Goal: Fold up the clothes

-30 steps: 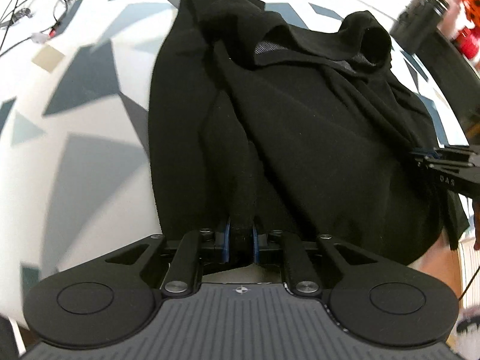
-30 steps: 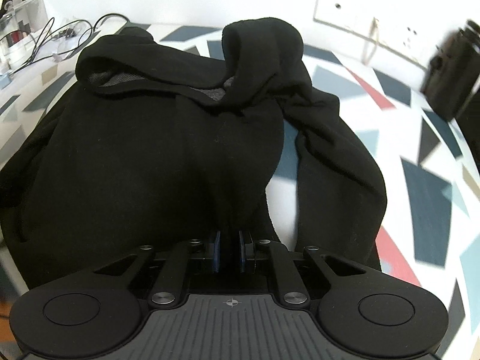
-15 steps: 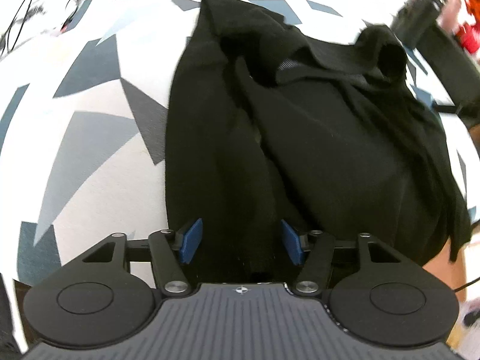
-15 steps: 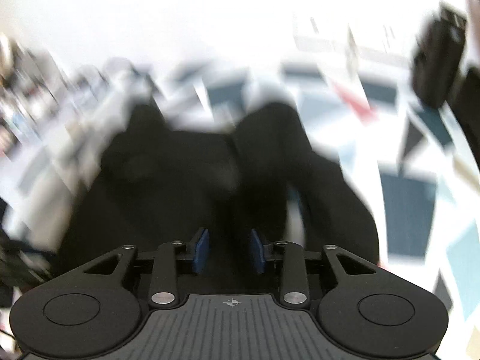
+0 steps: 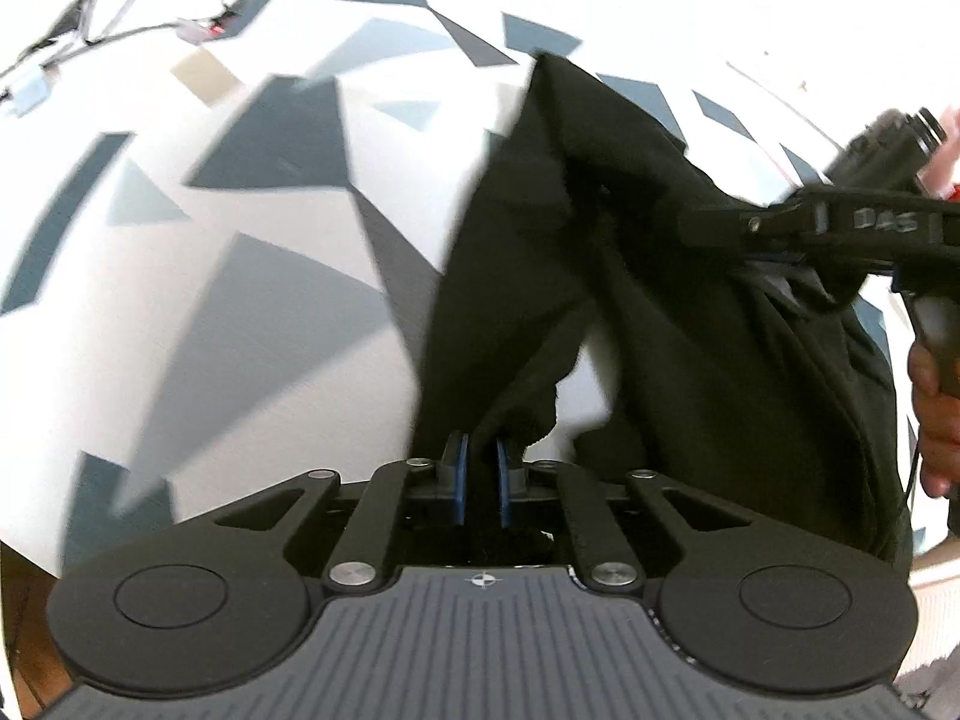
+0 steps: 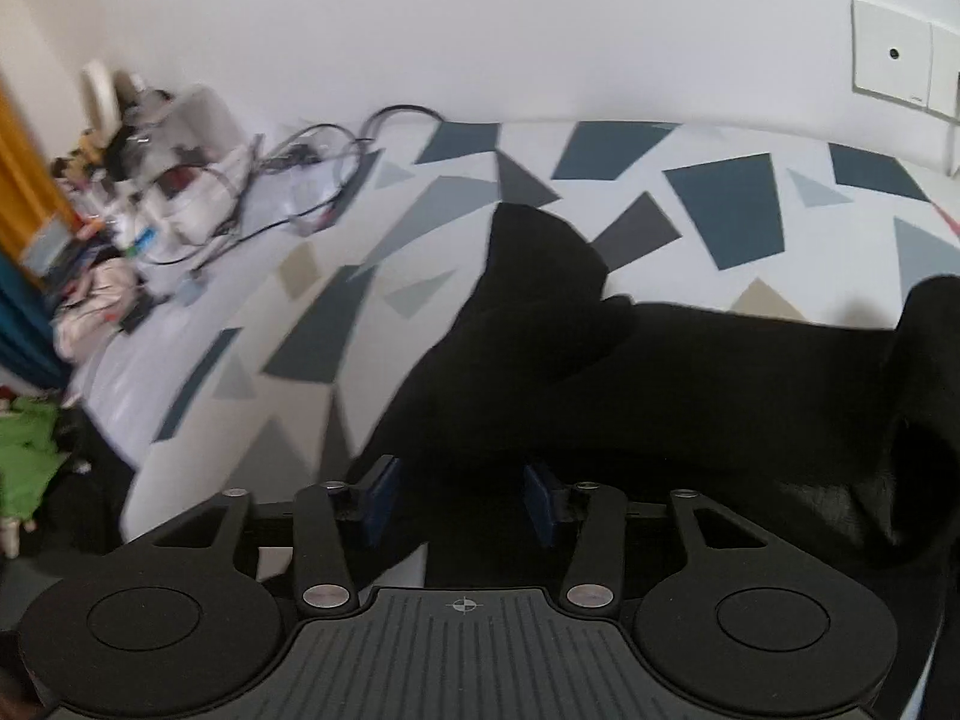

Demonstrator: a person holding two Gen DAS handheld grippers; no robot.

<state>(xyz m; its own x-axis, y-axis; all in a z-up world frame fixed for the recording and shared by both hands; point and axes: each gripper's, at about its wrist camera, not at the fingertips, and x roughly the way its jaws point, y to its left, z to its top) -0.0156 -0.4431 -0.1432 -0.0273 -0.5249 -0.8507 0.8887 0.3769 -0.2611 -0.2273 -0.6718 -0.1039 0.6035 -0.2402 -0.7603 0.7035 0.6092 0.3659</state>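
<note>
A black hooded garment lies crumpled on the patterned tablecloth. My left gripper is shut on a fold at the garment's near edge, and the cloth rises from the pads. To the right in the same view, my right gripper reaches over the garment, held by a hand. In the right wrist view the right gripper has its jaws closing. Black cloth lies between them, and the blue pads still stand apart from it.
Cables and a pile of small clutter fill the table's far left corner. Something green lies below the table's left edge. A wall socket plate is at the upper right. A dark blurred cylinder stands past the garment.
The left jaws opened, then shut on a fold at the garment's near edge and drew it up. The right gripper let go, swung left and rose; its jaws now stand wide.
</note>
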